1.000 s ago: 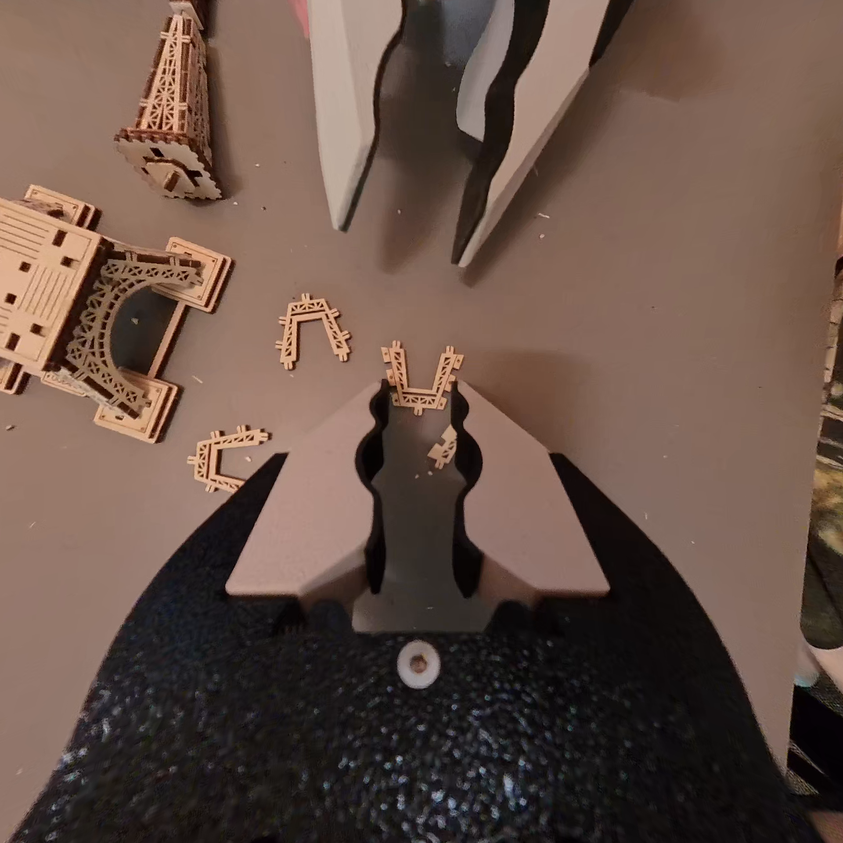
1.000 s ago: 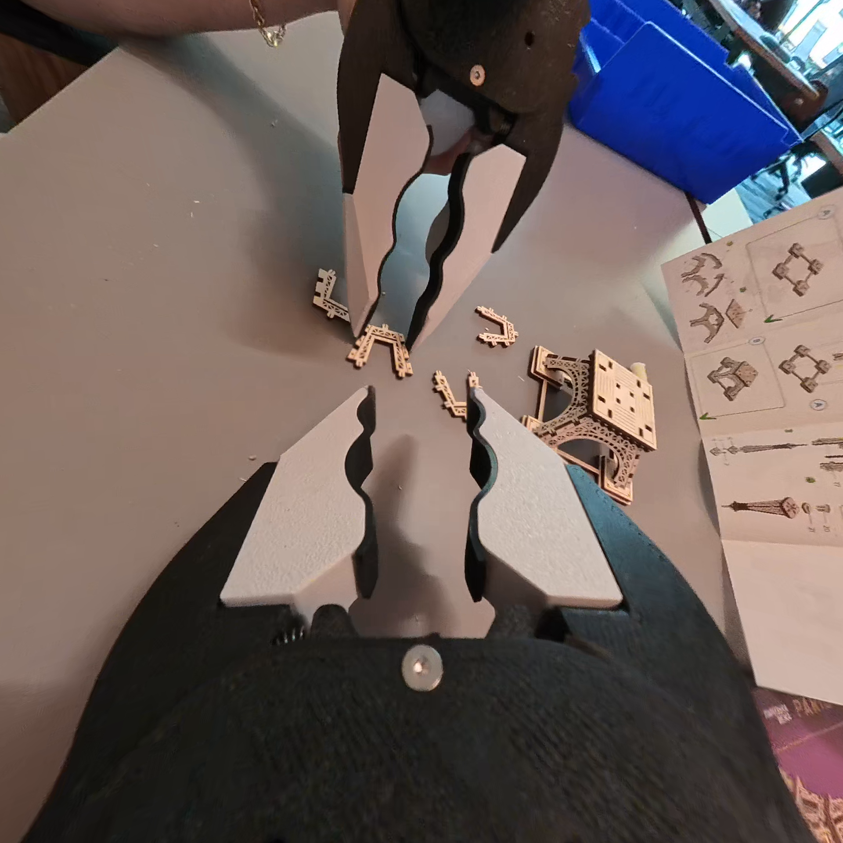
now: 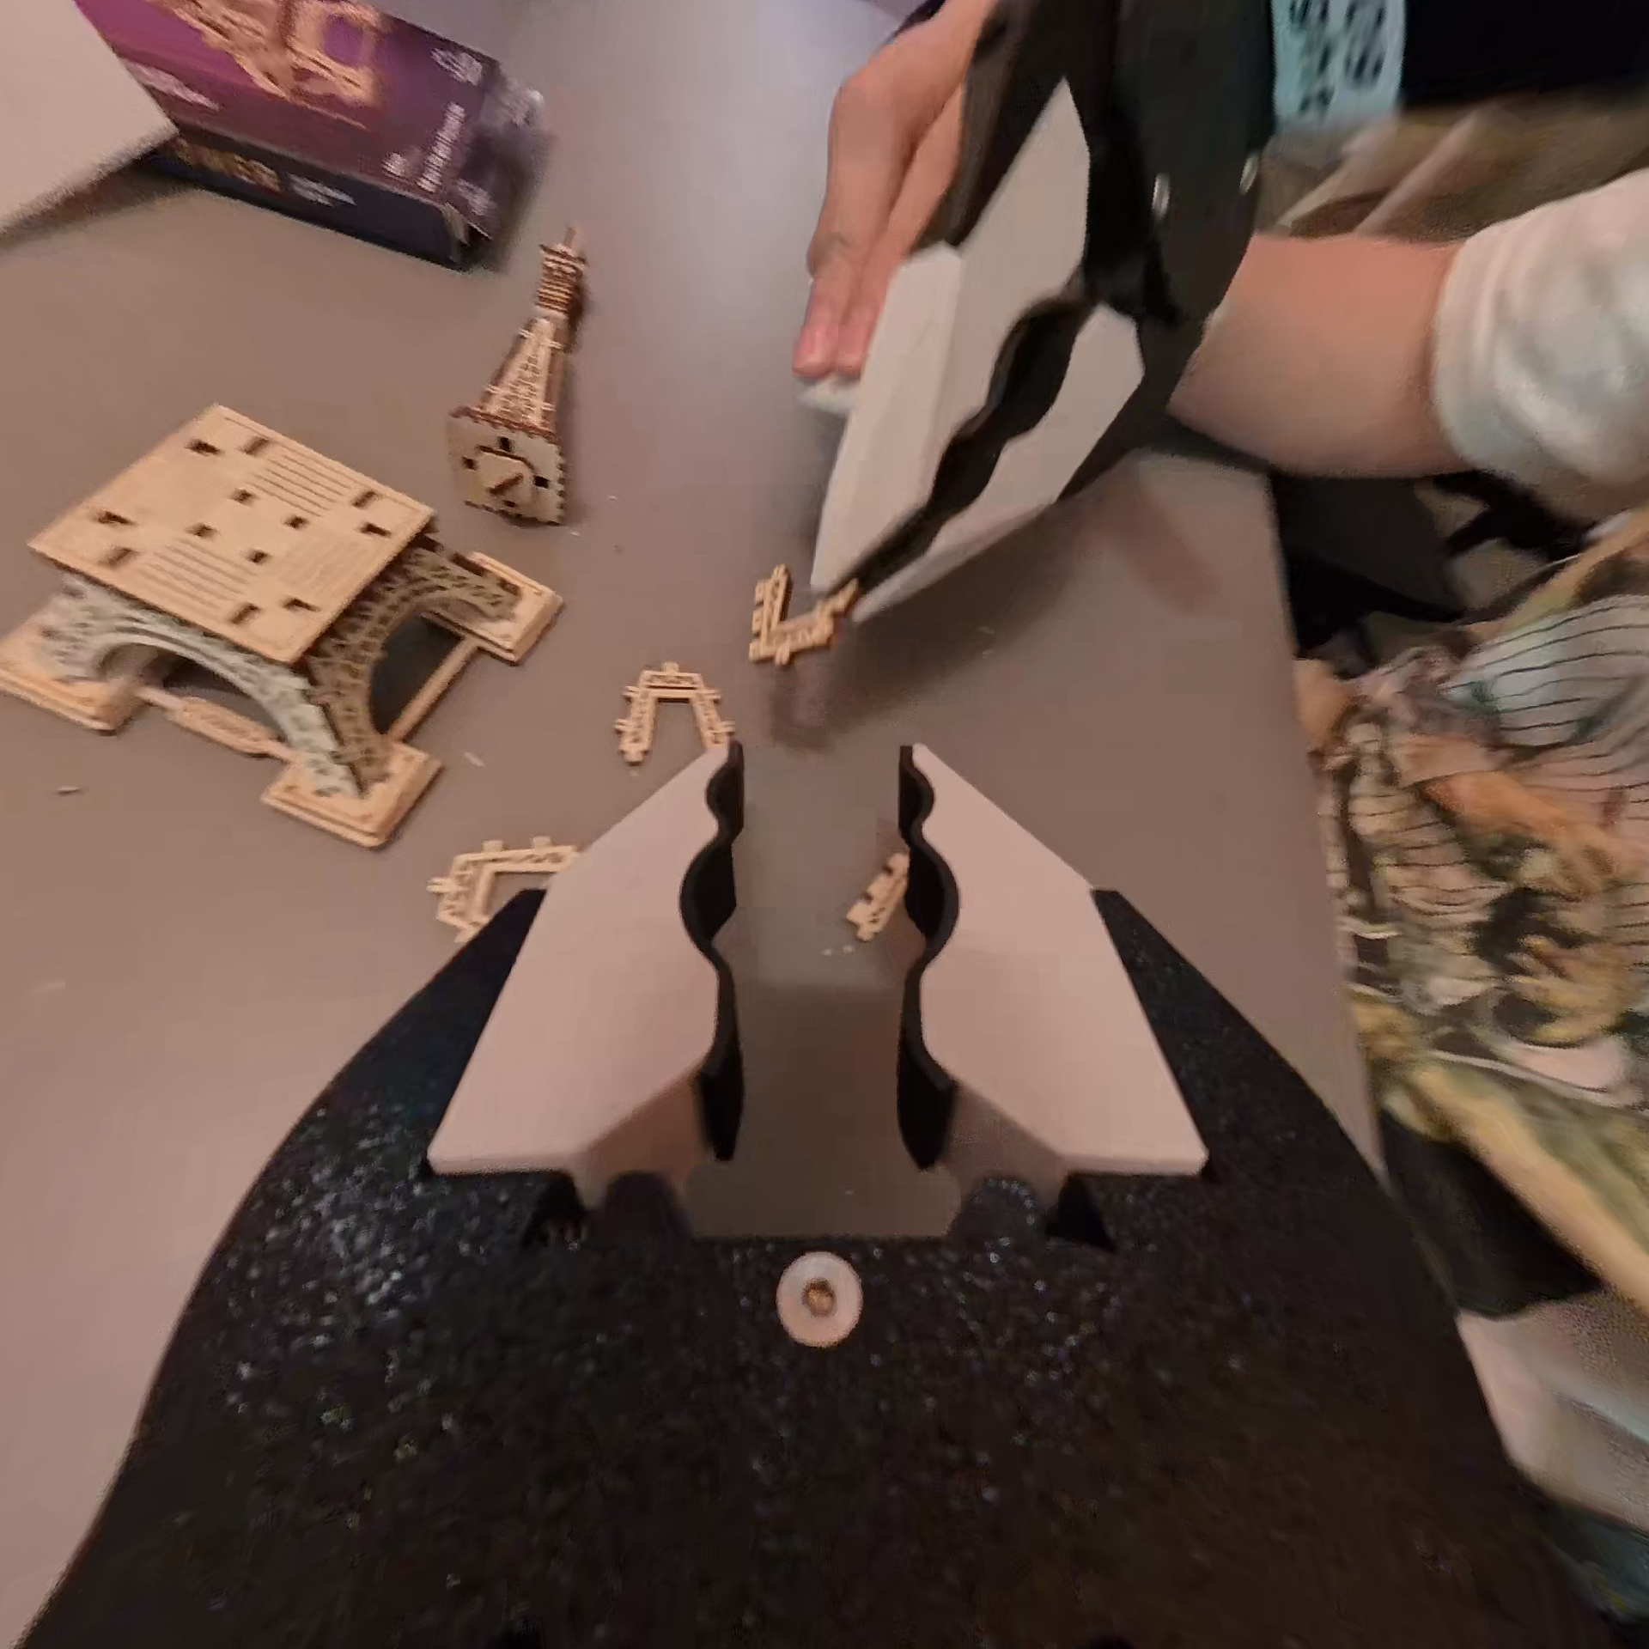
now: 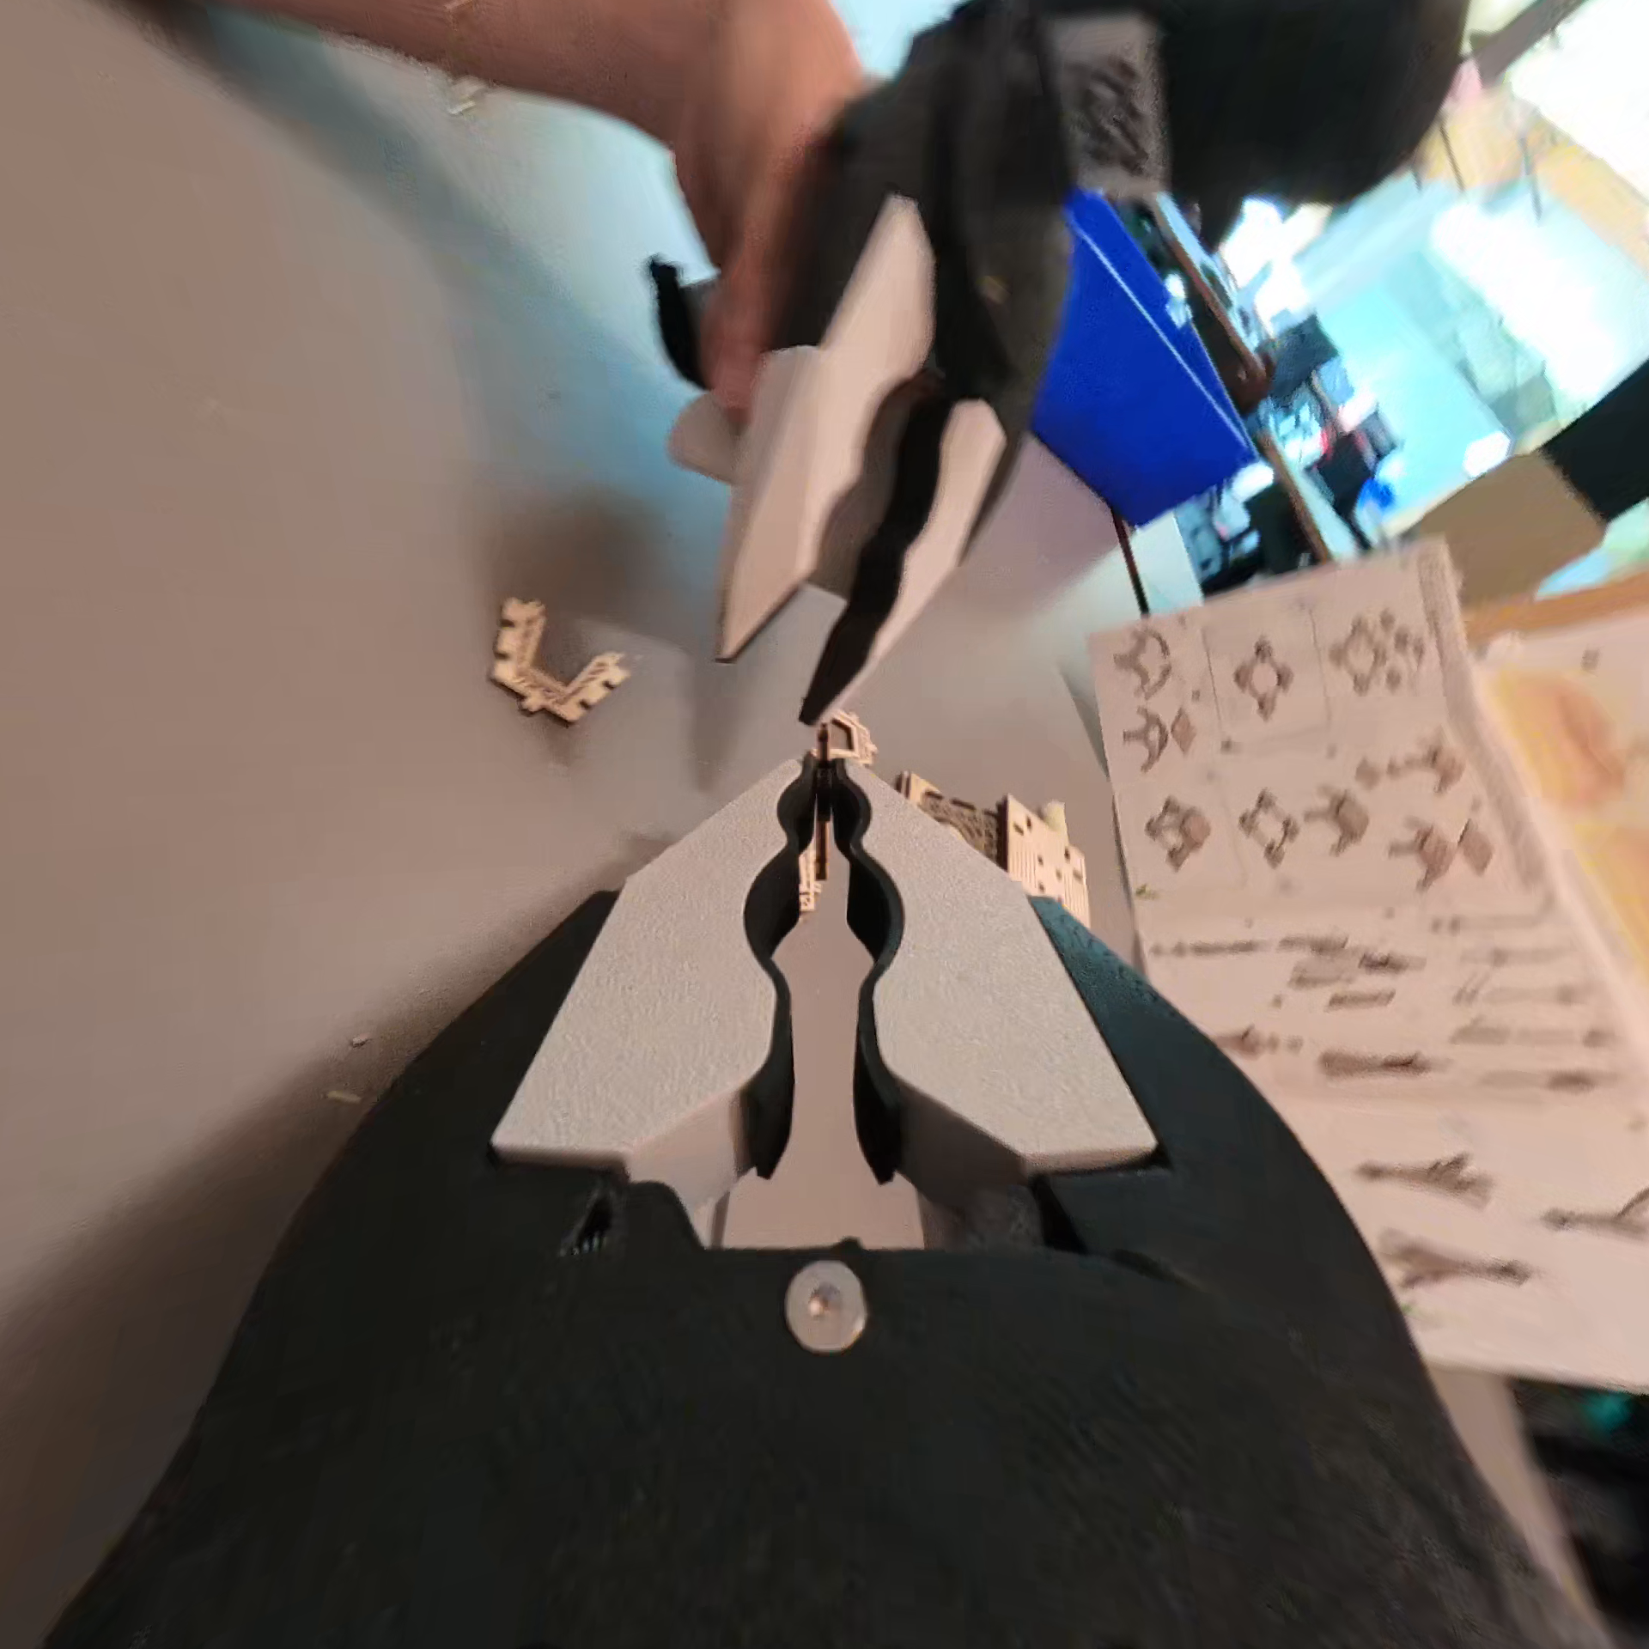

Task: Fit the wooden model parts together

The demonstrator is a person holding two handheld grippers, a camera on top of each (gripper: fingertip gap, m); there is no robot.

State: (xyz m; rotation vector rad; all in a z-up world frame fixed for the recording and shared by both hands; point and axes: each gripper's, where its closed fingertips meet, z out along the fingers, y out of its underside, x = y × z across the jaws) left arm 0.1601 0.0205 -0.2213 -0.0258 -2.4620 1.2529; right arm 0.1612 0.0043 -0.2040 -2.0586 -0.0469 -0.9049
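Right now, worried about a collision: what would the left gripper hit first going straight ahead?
Likely the lattice piece held by the right gripper, straight ahead; only bare table lies between. Depth is unclear.

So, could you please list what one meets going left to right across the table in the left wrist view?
Arched tower base → tower spire → flat lattice piece → lattice piece pinched by the right gripper.

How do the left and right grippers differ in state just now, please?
The left gripper is open and empty; the right gripper is shut on a small wooden bracket. The left's fingers stand wide apart; the right's nearly meet. Both have grey fingers with wavy black pads.
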